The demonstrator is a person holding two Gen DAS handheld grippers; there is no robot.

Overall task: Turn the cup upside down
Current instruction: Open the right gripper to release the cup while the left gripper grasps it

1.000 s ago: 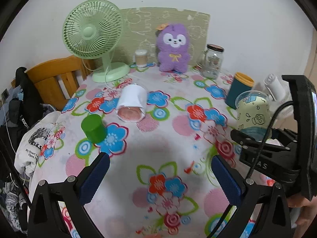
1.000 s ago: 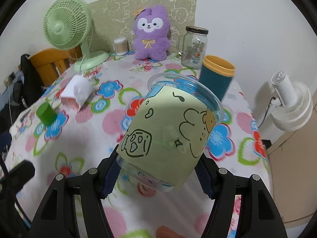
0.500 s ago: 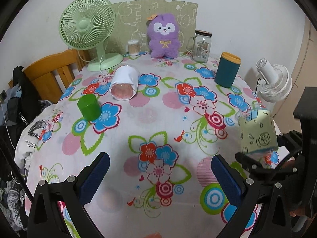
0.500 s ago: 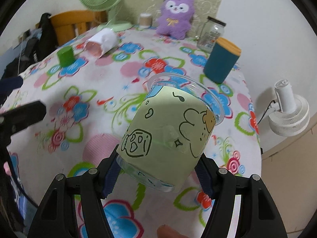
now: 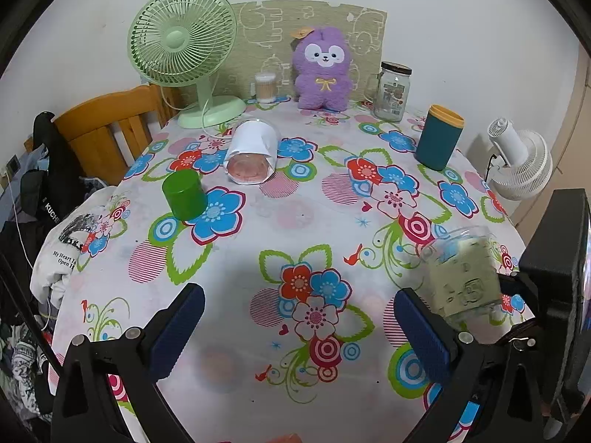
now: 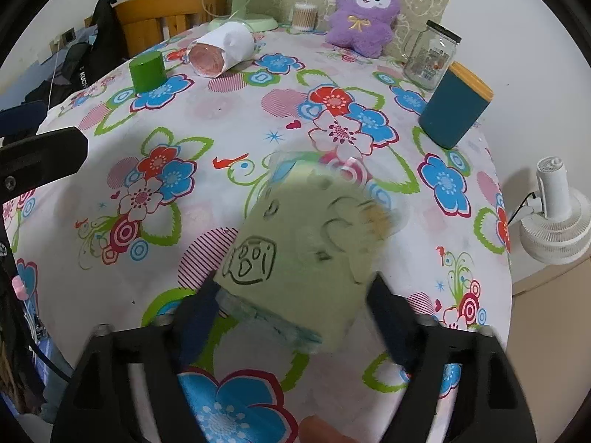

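A clear plastic cup with a pale green cartoon sleeve [image 6: 310,254] sits between the fingers of my right gripper [image 6: 295,310], which is shut on it. The cup is tilted, its open mouth pointing forward and down toward the flowered tablecloth [image 6: 229,129], and it is motion-blurred. The same cup [image 5: 461,277] shows at the right of the left wrist view, above the table's near right part. My left gripper [image 5: 295,336] is open and empty over the near middle of the table.
A green cup [image 5: 183,199] stands upside down at the left. A white-sleeved cup [image 5: 251,157] lies on its side. A teal cup with yellow rim [image 5: 438,136], glass jar [image 5: 393,90], purple plush [image 5: 322,70], green fan [image 5: 184,44] stand at the back. A white fan [image 5: 521,164] is off the right edge.
My right gripper has tipped forward and come down toward the table with the cup. The left gripper has hardly moved and stays open.
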